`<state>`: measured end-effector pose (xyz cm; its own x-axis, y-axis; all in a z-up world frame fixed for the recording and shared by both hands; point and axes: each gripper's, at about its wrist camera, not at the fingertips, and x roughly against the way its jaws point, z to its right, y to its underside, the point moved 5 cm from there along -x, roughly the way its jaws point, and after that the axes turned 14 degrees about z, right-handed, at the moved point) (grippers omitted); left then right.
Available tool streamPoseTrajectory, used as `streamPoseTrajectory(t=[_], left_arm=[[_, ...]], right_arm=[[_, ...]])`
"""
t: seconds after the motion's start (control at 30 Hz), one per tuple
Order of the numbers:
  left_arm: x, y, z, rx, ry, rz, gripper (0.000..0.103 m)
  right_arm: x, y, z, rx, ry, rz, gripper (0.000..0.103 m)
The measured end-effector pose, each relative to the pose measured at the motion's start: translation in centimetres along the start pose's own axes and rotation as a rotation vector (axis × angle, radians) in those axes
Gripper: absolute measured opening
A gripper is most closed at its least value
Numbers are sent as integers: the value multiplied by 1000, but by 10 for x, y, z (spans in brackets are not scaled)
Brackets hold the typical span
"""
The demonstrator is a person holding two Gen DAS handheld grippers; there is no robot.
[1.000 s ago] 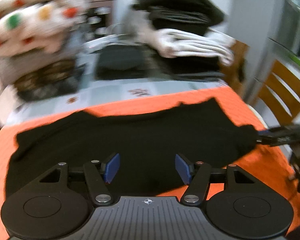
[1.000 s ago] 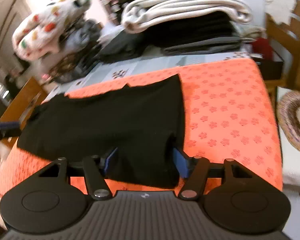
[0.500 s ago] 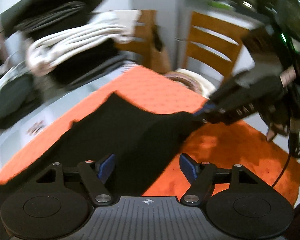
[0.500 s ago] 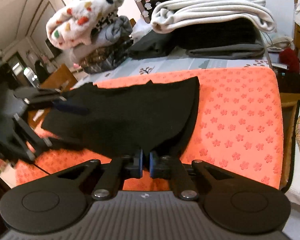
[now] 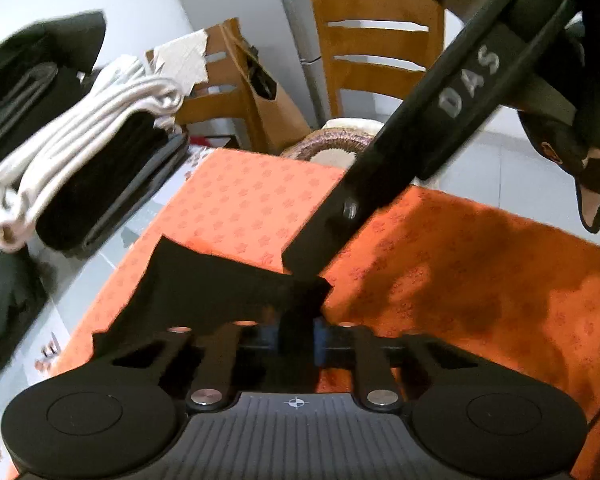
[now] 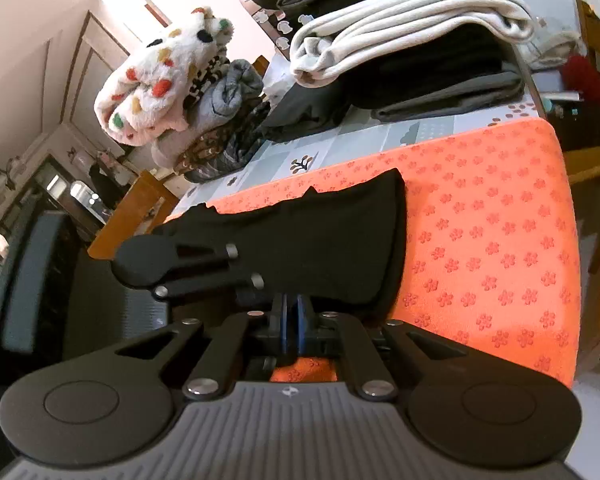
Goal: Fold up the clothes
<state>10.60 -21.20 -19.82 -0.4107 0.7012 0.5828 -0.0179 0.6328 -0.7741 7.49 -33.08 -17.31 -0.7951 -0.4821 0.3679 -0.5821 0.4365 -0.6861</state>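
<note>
Black garment is spread on the orange mat on the counter, toward the mat's left side. Its far edge lies flat and its near edge is bunched up where it's gripped.

Left claw: jaws closing, w/ a fat wad of black fabric already pinched between the blue pads. Right claw: pads nearly together and easing open a touch, but fabric is caught between them, so it's clamped too. The two claws are just beside each other on the same near edge. The right one crosses the left-wrist view as a big black bar.

Step in hand, prob: near edge gets lifted and carried over for a fold. To do it well, imo, both grips should be confirmed firm before anything is raised, esp. the right, since it's loosening. The edge should be pulled taut between the claws, kept level, and laid down parallel to the far edge so no diagonal crease is made. The folded stack at the far side should be kept clear of.

Vs 1 s ago: both claws were wide apart then and nothing was held. The garment lay flat, and the left claw sat well off to the left along the near edge. It's since been swung right and rolled, right next to the other.
</note>
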Motion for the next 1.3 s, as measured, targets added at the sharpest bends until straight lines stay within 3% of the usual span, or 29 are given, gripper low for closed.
streamPoseTrajectory(t=[0.03,0.07,0.13,0.23,0.4,0.53,0.8,0.83,0.9,0.93,1.07,1.3], left_arm=[[1,0,-3,13,-7,5,11],[1,-1,-4,16,-12,9,10],[6,-4,-5,20,-28,26,9],[11,-9,-9,38,-55,52,9],[23,-19,-17,87,-92,92,8],[35,-25,-26,134,-126,129,8],[56,-28,-40,220,-182,190,8],[60,-29,-42,233,-189,199,8],[68,-29,-45,256,-204,215,8],[72,-29,-48,273,-216,226,8],[97,-28,-58,337,-286,284,8],[160,-12,-76,474,-429,406,8]], right_arm=[[3,-3,6,-33,12,18,20],[6,-6,14,-76,35,38,44],[10,-12,32,-167,79,67,63],[8,-16,59,-294,120,71,69],[-16,-20,89,-543,69,62,77],[-51,-26,89,-548,76,-34,80],[-107,-33,81,-593,50,-123,77],[-113,-34,79,-589,54,-122,70],[-122,-36,76,-596,62,-108,44],[-124,-38,74,-604,69,-94,26],[-124,-53,47,-583,82,-22,15],[-129,-87,-34,-448,36,48,12]])
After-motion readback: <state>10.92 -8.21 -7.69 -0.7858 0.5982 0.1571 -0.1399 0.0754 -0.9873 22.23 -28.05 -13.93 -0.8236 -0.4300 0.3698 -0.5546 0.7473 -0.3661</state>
